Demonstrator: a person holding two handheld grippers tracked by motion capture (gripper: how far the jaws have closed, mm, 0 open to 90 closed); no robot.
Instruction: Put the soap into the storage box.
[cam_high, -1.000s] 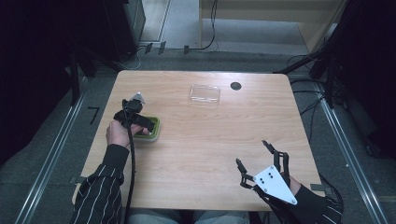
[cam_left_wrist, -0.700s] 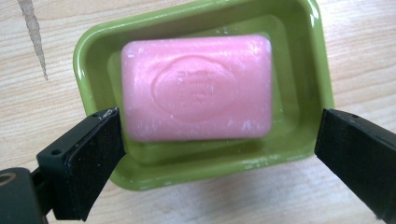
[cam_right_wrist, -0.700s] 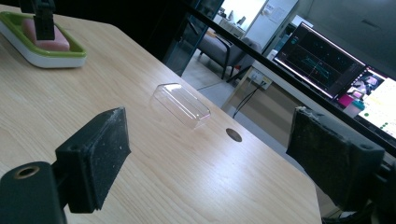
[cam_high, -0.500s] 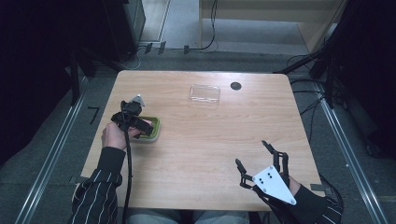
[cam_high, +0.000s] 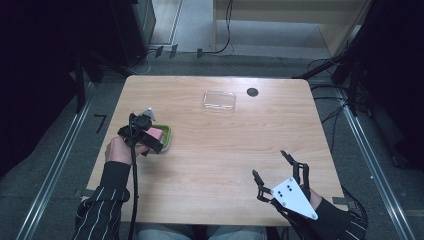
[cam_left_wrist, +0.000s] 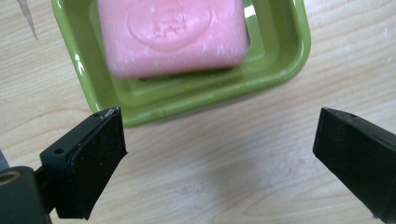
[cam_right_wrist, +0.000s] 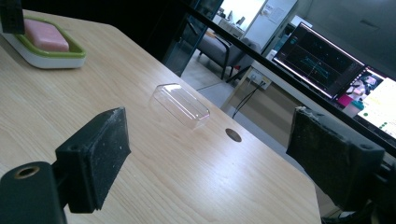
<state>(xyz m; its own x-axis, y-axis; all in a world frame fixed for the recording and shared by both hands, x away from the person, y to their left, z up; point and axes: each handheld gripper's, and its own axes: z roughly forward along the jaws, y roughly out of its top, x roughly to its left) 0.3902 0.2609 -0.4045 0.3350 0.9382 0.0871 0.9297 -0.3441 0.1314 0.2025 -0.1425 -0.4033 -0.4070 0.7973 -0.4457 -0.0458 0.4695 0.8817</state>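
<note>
Just below the green soap dish (cam_left_wrist: 187, 100) in the left gripper view, the left gripper (cam_left_wrist: 219, 144) hangs with its jaws standing wide apart and nothing between them but bare table (cam_left_wrist: 224, 186); they have just been closing a little. The pink soap (cam_left_wrist: 175, 35) lies flat in the dish at twelve o'clock from the jaws, not touched by either pad. In the high view the left gripper (cam_high: 150, 142) sits at the dish's seven o'clock edge, near the table's left side. Toward one o'clock from the dish, well apart, lies the clear lid (cam_high: 219, 100), with a small dark hole (cam_high: 252, 92) in the table just beside it at two o'clock. The right gripper (cam_high: 277, 167) rests near the table's front right, jaws wide and empty, pointing toward the lid (cam_right_wrist: 182, 105).

The risk, as I judge it: the lid is smooth and clear, so a pinch off-centre could let it slip or skid. The soap stands proud of the dish, so a lid set down tilted may not seat.
</note>
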